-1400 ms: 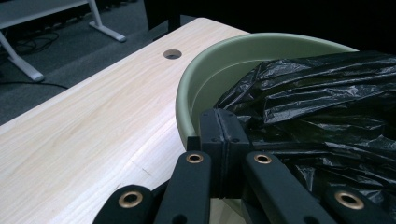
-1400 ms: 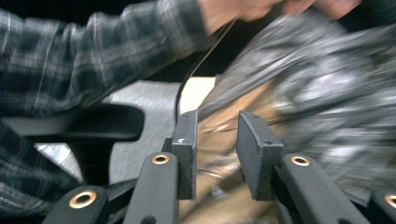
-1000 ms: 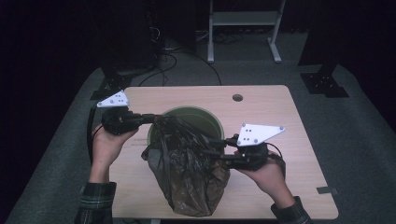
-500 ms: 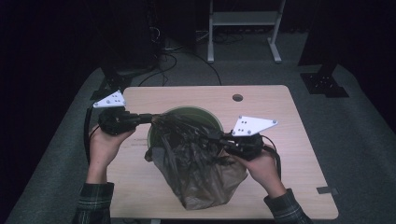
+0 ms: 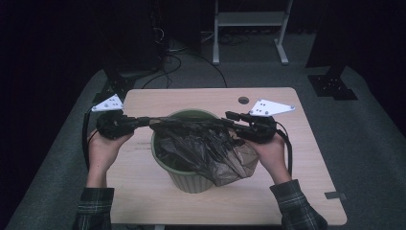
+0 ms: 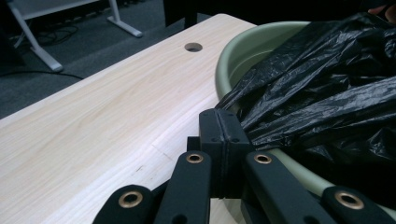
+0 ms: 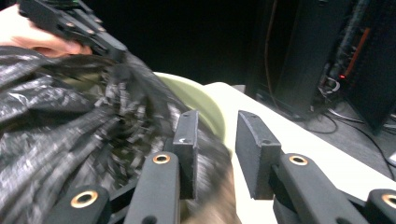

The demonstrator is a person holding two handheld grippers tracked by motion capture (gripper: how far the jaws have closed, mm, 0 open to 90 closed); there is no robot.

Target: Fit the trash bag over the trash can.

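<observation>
High view: a black bin bag [image 5: 206,148] is stretched across the mouth of a green bin [image 5: 191,177] in the middle of the bench [image 5: 143,201]. The left gripper [image 5: 143,120] has its fingers pressed tight on the bag's edge at the bin's left rim. The right gripper [image 5: 233,120] has just been opening; its fingers [image 7: 187,140] stand apart with nothing clamped, plastic brushing one. To do this well, it likely should re-pinch the free edge, then pull it over the right rim. A cable hole [image 5: 243,100] lies behind; loose folds obstruct the mouth.
</observation>
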